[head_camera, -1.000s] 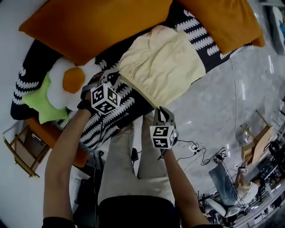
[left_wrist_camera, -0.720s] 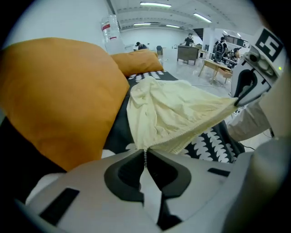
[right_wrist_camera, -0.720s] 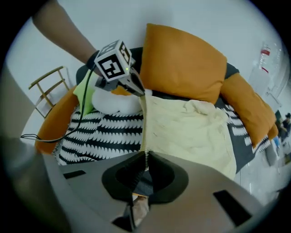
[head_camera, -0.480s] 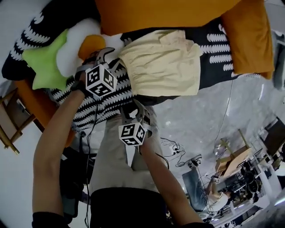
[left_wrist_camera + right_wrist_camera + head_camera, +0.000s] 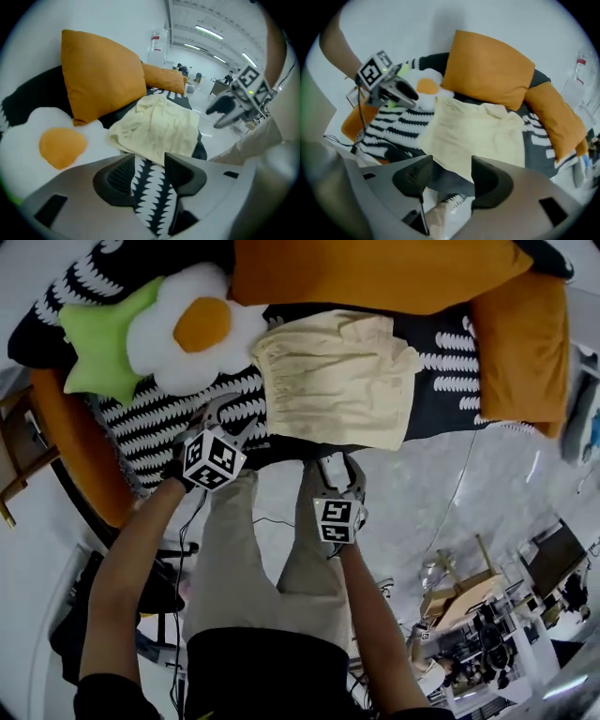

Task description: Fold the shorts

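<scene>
Shorts (image 5: 333, 381) lie flat on the blanket (image 5: 155, 423), and they look folded in half already. Left gripper (image 5: 228, 418) and right gripper (image 5: 339, 465) have just been opening, with nothing between the jaws. Maybe one more fold left.

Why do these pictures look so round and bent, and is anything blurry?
Head view: the wide lens curves the floor; the shorts look sharp, evenly lit. Left gripper view: black rounded corners, ceiling lights glare, the orange cushion is crisp. Right gripper view: same round frame; the person's trouser leg blurs up close.
</scene>
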Demonstrator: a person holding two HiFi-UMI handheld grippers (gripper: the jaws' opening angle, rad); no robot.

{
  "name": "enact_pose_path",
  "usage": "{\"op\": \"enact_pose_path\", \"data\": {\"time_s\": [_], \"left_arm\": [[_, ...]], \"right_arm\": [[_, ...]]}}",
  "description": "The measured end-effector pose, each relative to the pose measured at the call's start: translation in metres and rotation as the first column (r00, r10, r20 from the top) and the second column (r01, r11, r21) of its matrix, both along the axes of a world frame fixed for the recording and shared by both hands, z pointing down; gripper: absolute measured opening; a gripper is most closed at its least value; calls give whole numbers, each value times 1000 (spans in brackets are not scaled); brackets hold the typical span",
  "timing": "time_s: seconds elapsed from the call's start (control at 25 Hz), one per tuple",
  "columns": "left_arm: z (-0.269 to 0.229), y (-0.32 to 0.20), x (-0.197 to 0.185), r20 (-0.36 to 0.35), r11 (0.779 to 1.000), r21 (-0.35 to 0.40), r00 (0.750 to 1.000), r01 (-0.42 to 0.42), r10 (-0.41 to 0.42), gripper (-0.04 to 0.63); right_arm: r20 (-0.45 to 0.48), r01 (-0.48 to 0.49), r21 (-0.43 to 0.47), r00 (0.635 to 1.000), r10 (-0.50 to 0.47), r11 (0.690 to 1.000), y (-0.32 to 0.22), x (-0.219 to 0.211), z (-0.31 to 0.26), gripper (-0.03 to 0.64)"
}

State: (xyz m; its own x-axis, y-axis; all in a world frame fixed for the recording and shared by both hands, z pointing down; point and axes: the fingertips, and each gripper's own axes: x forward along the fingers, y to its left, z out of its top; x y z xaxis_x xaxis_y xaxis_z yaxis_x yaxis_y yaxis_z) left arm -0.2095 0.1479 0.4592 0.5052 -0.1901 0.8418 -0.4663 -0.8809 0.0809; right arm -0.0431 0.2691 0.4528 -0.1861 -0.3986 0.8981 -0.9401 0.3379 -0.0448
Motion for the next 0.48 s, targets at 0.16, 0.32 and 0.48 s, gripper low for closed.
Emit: {"op": "enact_pose_path", "data": {"time_s": [0.16,0.32,0.48], "left_arm": [[26,60,16,27,997,-73,1000,-7,9,207],[58,109,35,25,964,-264,999,34,-28,206],[80,120,41,126,974,-221,989,-46,75,202]], "right_arm": [[-133,79,-7,988,-80,997,16,119,25,243],[-218,347,-77,909,-355,935,30,187,55,224],[-261,598,-158,742,-617,786,44,212,89,211]]}}
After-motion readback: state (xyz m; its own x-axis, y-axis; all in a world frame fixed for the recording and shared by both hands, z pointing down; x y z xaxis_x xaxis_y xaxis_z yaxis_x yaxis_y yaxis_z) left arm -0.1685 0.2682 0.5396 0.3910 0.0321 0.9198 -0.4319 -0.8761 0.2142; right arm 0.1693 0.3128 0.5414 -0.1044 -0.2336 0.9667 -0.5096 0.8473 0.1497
